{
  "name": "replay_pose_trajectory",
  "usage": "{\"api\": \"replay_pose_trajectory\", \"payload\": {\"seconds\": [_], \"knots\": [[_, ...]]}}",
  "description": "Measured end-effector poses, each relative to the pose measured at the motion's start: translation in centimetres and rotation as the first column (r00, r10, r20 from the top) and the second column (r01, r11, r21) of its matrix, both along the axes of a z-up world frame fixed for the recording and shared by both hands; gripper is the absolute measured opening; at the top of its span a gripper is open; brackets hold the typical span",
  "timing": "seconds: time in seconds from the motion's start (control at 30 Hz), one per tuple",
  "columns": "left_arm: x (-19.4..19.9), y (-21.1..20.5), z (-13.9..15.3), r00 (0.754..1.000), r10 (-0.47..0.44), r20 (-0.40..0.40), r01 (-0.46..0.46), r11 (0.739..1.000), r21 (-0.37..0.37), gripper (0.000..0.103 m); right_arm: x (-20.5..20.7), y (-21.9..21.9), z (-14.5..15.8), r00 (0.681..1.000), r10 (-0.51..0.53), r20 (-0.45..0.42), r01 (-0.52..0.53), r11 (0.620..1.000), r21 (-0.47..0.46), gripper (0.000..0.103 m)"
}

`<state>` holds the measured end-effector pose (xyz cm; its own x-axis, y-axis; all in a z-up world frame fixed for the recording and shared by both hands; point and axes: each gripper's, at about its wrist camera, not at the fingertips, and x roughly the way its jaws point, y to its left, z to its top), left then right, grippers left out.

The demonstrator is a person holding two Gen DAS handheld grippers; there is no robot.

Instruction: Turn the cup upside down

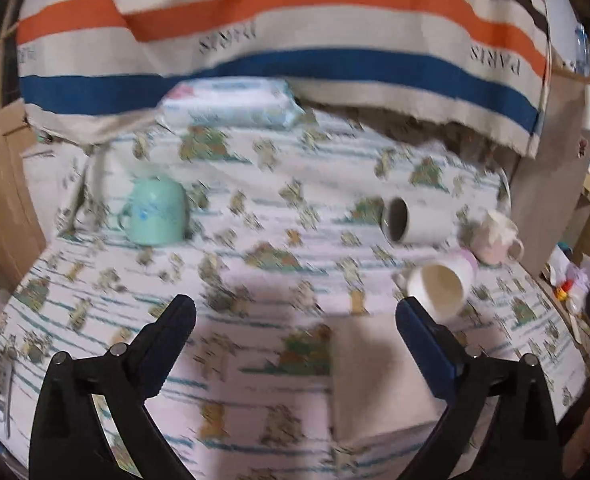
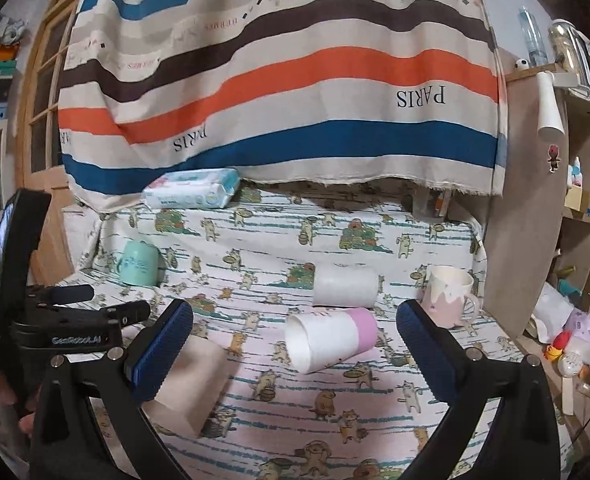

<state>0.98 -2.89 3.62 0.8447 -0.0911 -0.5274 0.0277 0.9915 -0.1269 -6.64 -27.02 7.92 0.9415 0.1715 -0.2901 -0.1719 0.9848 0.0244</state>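
A white cup with a pink base (image 2: 329,339) lies on its side on the patterned cloth, mouth toward me; it also shows in the left wrist view (image 1: 441,286). A plain white cup (image 2: 345,285) (image 1: 413,220) lies on its side behind it. A pink and white mug (image 2: 449,294) (image 1: 497,236) stands upright at the right. A mint green mug (image 2: 137,263) (image 1: 155,212) stands upside down at the left. My right gripper (image 2: 295,336) is open, its jaws on either side of the pink-based cup and short of it. My left gripper (image 1: 295,320) is open and empty.
A beige block (image 2: 193,384) (image 1: 375,372) sits on the cloth near the front. A pack of wipes (image 2: 193,194) (image 1: 231,104) lies at the back under a striped hanging cloth (image 2: 279,80). A wooden panel and shelves (image 2: 535,200) stand at the right. The left gripper's body (image 2: 55,320) shows at left.
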Motion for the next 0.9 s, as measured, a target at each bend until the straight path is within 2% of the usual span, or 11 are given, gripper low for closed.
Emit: {"api": "replay_pose_trajectory", "payload": {"seconds": [0.07,0.2,0.3,0.43,0.53,0.73,0.9], "knots": [[-0.4,1.1,-0.2,0.998,0.033,0.060,-0.033,0.999,0.012,0.102,0.0,0.0,0.1,1.000,0.001,-0.013,-0.001,1.000,0.027,0.103],[-1.2,2.7,-1.4,0.982,0.071,0.178,-0.087,0.993,0.086,0.103,0.8,0.4,-0.1,0.998,-0.032,-0.057,0.035,0.998,0.047,0.103],[-1.5,3.9,-2.5,0.977,0.046,0.210,-0.060,0.997,0.057,0.103,2.3,1.2,-0.9,0.987,-0.081,-0.137,0.080,0.997,-0.009,0.103],[-2.0,5.0,-3.4,0.965,0.066,0.255,-0.084,0.995,0.062,0.103,3.4,2.1,-2.0,0.980,-0.051,-0.191,0.047,0.999,-0.023,0.103],[-2.0,5.9,-3.6,0.961,0.067,0.269,-0.085,0.995,0.054,0.103,4.0,2.8,-2.5,0.973,-0.009,-0.233,0.007,1.000,-0.006,0.103],[-1.5,6.7,-3.8,0.961,0.098,0.260,-0.110,0.993,0.033,0.103,5.3,4.5,-2.6,0.964,-0.020,-0.264,0.016,1.000,-0.020,0.103],[-1.2,6.6,-3.8,0.959,0.096,0.267,-0.127,0.986,0.104,0.103,6.3,5.7,-2.6,0.955,-0.012,-0.298,0.001,0.999,-0.037,0.103]]}}
